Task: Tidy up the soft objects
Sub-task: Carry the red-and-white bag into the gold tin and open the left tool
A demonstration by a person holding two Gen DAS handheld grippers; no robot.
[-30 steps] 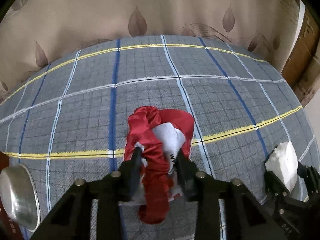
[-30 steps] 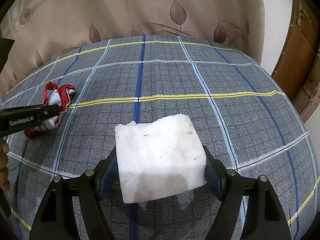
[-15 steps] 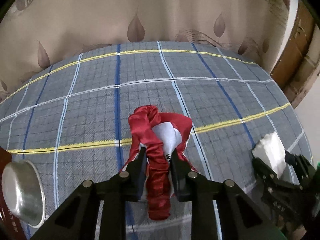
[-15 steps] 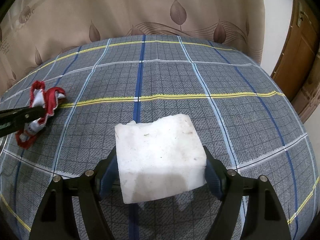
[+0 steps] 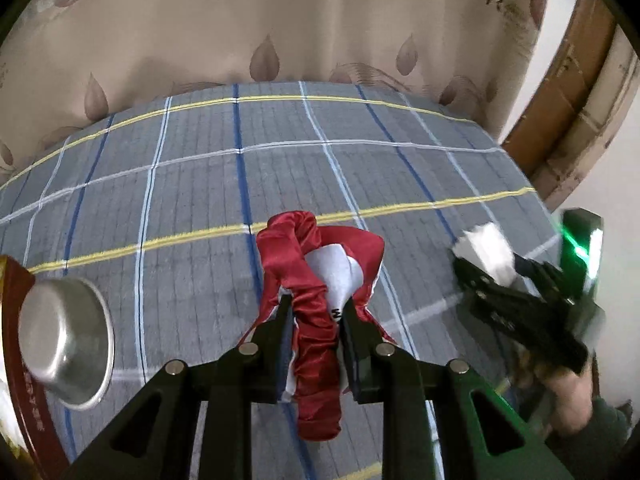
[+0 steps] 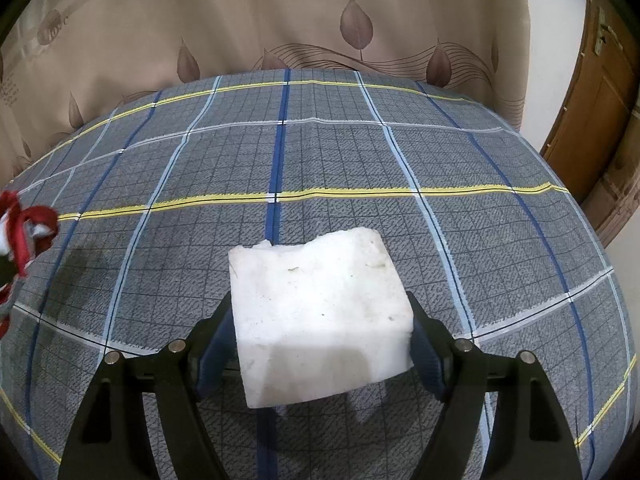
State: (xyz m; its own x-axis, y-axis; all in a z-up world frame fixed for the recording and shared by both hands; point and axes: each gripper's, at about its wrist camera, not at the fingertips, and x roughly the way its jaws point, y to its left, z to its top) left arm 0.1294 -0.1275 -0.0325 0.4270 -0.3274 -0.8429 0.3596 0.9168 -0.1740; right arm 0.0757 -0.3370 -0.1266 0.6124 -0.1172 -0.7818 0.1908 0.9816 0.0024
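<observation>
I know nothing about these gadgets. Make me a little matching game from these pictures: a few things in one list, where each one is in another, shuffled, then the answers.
Things:
1. red and white cloth
2. white foam block
3. metal bowl
4. leaf-print curtain

Places:
A. hanging behind the checked bedsheet
B. at the far left edge of the left wrist view
C. pinched in the left gripper
D. clamped in the right gripper

Pairs: 1-C, 2-D, 3-B, 4-A
</observation>
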